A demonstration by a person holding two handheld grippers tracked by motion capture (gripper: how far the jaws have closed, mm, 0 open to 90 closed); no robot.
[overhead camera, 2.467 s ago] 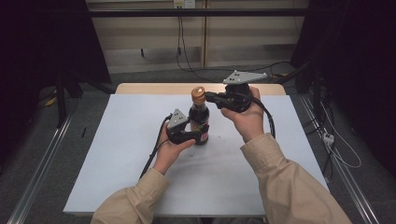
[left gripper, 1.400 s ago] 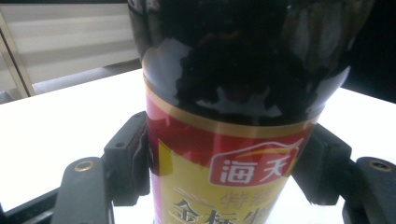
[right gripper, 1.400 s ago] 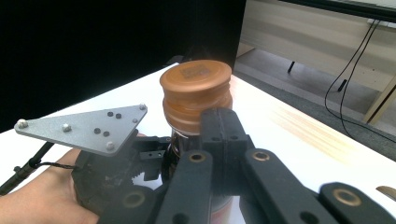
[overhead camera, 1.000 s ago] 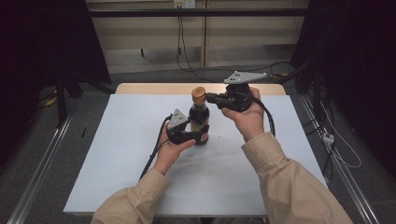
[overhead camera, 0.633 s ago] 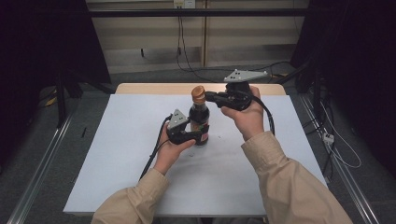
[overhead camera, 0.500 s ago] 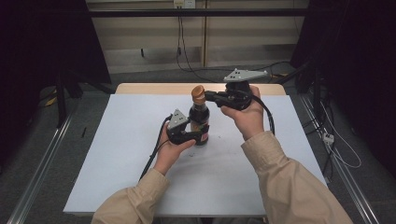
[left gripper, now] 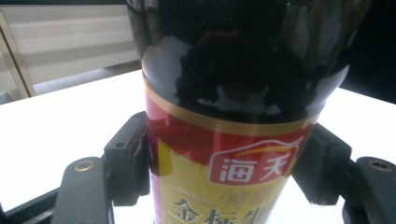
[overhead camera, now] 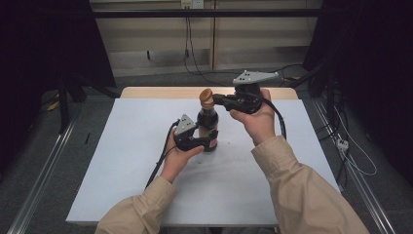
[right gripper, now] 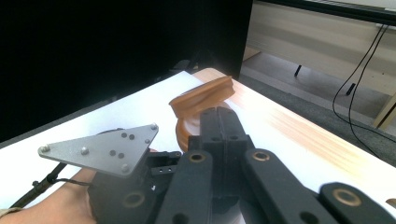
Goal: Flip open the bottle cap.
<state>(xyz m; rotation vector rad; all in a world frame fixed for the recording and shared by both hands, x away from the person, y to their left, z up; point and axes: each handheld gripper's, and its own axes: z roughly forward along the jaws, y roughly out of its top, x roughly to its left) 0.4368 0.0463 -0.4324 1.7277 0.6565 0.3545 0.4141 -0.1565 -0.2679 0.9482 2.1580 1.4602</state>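
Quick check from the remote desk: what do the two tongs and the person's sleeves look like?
Both tongs are black, with brass-coloured rivets on the linkages. The left tongs and right tongs each carry a grey three-cornered plate dotted with screws, and each trails a black cable. The sleeves are beige.

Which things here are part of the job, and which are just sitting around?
Part of the job:
- soy sauce bottle, clamped by left gripper
- its brown cap, flipped open
- right gripper, shut, at the cap

Just there:
- white table
- wall cables

Left claw (overhead camera: 207, 141) low, jaws clamped level; right claw (overhead camera: 214, 99) higher, jaws closed, pointing left.
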